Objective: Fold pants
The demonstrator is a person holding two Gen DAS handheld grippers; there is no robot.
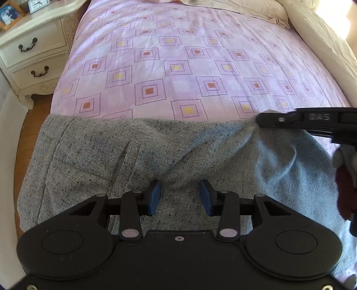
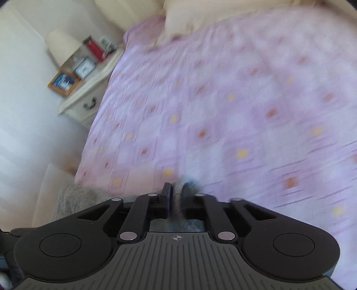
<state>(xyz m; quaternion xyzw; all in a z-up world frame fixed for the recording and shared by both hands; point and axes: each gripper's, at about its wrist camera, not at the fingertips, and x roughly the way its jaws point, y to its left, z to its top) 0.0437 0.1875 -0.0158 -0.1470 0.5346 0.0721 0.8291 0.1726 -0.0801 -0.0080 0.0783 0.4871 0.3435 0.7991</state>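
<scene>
Grey speckled pants (image 1: 133,156) lie across the near end of the bed. My left gripper (image 1: 180,196) is open, its blue pads (image 1: 154,196) spread just above the fabric near the middle. My right gripper (image 1: 258,119) comes in from the right in the left wrist view and is shut on the far edge of the pants, bunching the cloth there. In the right wrist view, which is blurred, my right gripper (image 2: 177,196) pinches a strip of grey fabric (image 2: 177,200) between its nearly closed fingers.
The pink patterned bedsheet (image 1: 189,67) stretches ahead. A cream nightstand (image 1: 33,51) stands at the left with a clock and a framed photo (image 2: 63,82). Pillows (image 1: 256,11) and a cream duvet (image 1: 323,44) lie at the far right.
</scene>
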